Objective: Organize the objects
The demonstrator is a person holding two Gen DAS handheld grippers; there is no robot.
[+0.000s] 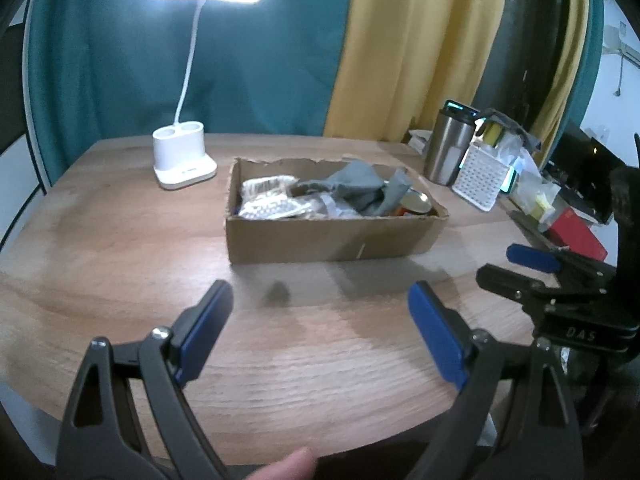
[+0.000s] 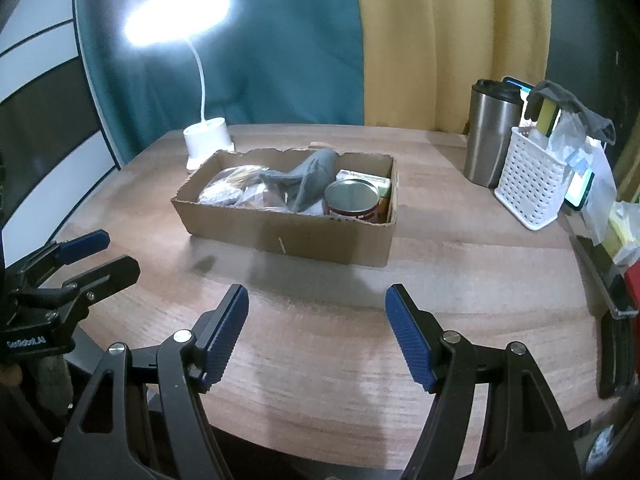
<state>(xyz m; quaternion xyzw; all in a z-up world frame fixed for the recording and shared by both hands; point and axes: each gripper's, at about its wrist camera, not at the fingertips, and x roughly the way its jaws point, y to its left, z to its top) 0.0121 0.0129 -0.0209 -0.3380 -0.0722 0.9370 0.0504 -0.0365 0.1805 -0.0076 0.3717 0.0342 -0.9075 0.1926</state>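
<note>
An open cardboard box point(image 1: 328, 236) point(image 2: 288, 236) stands mid-table. It holds a grey cloth point(image 1: 360, 188) point(image 2: 312, 178), clear plastic packets point(image 1: 268, 200) point(image 2: 228, 190), a tin can point(image 1: 416, 204) point(image 2: 352, 198) and a small green carton point(image 2: 368, 180). My left gripper point(image 1: 320, 300) is open and empty, above the table in front of the box; it also shows in the right wrist view point(image 2: 100, 256). My right gripper point(image 2: 316, 300) is open and empty, in front of the box; it also shows in the left wrist view point(image 1: 516, 264).
A lit white desk lamp point(image 1: 184, 160) point(image 2: 208, 140) stands behind the box on the left. At the right are a steel tumbler point(image 1: 448, 148) point(image 2: 492, 132), a white perforated basket point(image 1: 480, 176) point(image 2: 528, 176) with items, a red box point(image 1: 576, 236) and clutter. Curtains hang behind the wooden table point(image 1: 120, 240).
</note>
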